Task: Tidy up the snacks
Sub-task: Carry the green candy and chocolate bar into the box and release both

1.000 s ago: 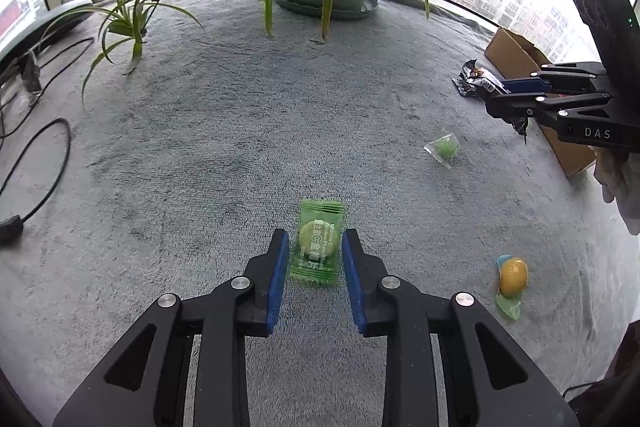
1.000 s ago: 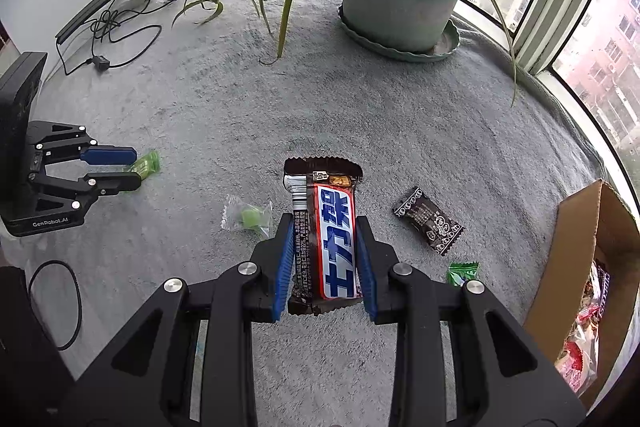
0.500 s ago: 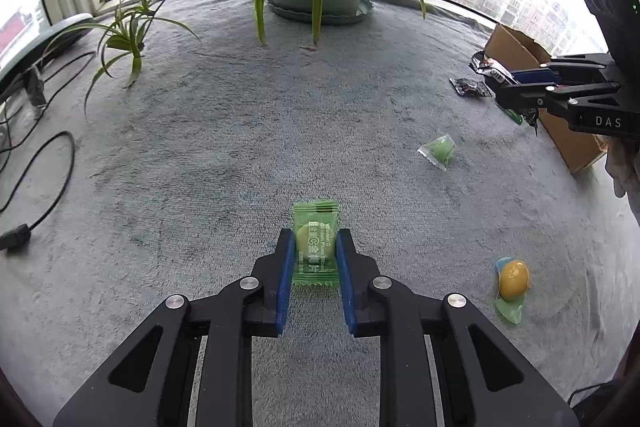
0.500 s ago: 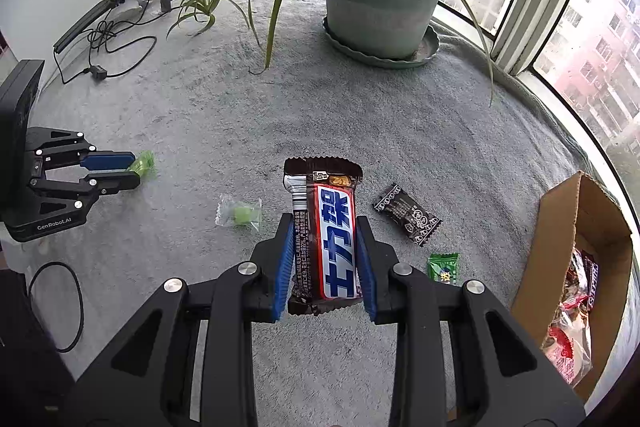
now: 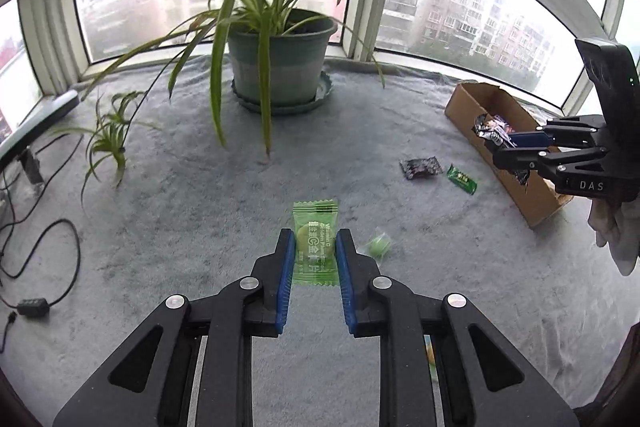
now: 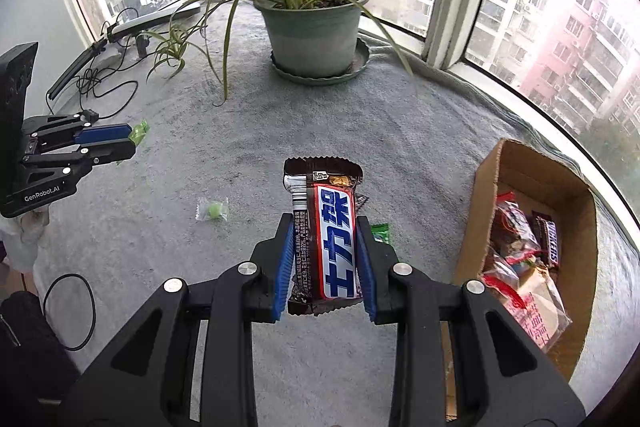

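Carrying a flat green candy sachet pinched in the left gripper and a brown-and-red chocolate bar clamped in the right gripper, risking a slip short of the open cardboard box.

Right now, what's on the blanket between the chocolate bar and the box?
In the right wrist view, a small green packet lies between the chocolate bar and box.

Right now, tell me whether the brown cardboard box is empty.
Not empty. The brown cardboard box is open-topped, and wrapped snacks lie piled inside it.

Green candy packet now clamped in left claw, lifted.
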Demonstrator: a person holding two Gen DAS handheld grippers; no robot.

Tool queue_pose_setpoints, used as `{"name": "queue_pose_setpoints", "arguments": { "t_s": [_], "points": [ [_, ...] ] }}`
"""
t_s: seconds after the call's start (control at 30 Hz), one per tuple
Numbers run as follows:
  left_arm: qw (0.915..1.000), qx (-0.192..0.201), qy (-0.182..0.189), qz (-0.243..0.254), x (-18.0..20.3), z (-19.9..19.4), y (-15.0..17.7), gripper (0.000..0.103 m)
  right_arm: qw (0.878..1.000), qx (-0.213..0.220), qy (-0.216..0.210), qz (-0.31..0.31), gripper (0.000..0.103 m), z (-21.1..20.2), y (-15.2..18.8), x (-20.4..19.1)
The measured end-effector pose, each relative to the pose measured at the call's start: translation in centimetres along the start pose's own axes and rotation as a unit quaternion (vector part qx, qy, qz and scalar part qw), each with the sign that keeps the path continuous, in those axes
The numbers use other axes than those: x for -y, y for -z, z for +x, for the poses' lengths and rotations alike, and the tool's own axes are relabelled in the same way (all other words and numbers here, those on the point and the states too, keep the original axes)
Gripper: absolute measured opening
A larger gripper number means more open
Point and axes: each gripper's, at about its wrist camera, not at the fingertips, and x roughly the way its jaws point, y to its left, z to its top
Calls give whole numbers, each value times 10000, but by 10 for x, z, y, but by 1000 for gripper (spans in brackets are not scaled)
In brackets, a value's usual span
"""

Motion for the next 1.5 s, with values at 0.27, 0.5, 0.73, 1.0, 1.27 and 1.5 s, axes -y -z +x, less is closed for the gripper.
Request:
{"name": "queue_pose_setpoints", "arguments": {
  "t_s": [0.27, 0.5, 0.73, 1.0, 1.27, 1.5],
  "points": [
    [9985, 283, 254, 382, 39, 1, -35, 19, 9976, 212, 386, 533, 30, -35, 14, 47],
    [9962, 382, 504, 598, 74, 12, -61, 19, 9919, 355, 751, 962, 30, -66, 31, 88],
    [9929, 457, 782, 776, 114, 31, -86, 19, 9843, 344, 994, 1420, 30, -78, 58, 119],
    [9877, 390, 1089, 1056, 167, 62, -109, 19, 9783, 218, 1158, 1705, 30, -81, 91, 139],
    [9851, 169, 1234, 1186, 205, 92, -118, 19, 9730, 111, 1204, 1968, 30, -71, 110, 154],
    [9816, 53, 1357, 1343, 233, 104, -114, 19, 9721, 20, 1221, 2003, 30, -62, 112, 160]
  ]
}}
